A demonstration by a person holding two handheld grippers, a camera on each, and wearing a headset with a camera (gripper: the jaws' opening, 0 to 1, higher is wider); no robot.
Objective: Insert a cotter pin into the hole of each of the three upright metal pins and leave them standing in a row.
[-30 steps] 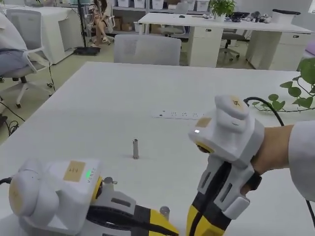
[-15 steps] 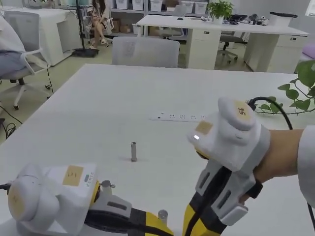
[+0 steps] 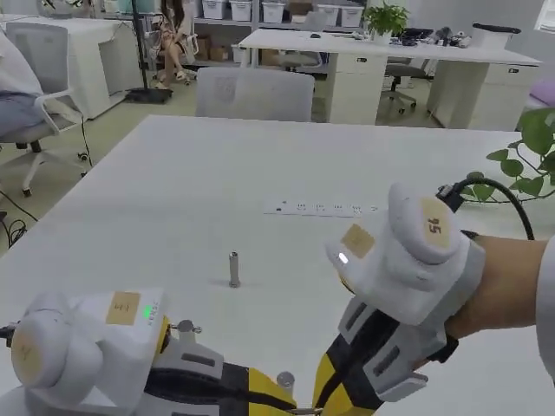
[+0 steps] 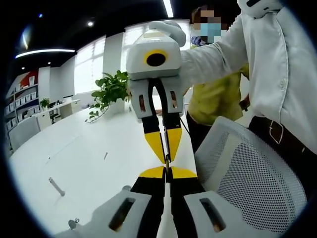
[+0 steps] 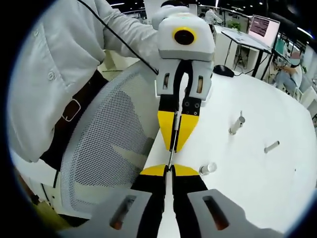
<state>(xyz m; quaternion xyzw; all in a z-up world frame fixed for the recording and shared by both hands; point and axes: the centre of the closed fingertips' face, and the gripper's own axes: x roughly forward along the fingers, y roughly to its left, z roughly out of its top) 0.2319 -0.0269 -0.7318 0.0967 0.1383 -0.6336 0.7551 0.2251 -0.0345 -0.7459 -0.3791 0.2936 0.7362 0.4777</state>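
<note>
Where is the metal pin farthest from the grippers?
In the head view the metal pin stands left of centre, in front of the power strip.

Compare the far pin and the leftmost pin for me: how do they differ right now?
The far pin has a bare top; the leftmost pin carries a small ringed cross-piece there, apparently a cotter pin. The far pin shows full height on open table; the leftmost pin's base is hidden behind the left gripper. Both stand upright.

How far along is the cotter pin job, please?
Done: the near-left pin seems to carry its cotter pin. In hand: left claw and right claw both pinch a second cotter pin. Left: the far pin and nearest pin look bare.
</note>
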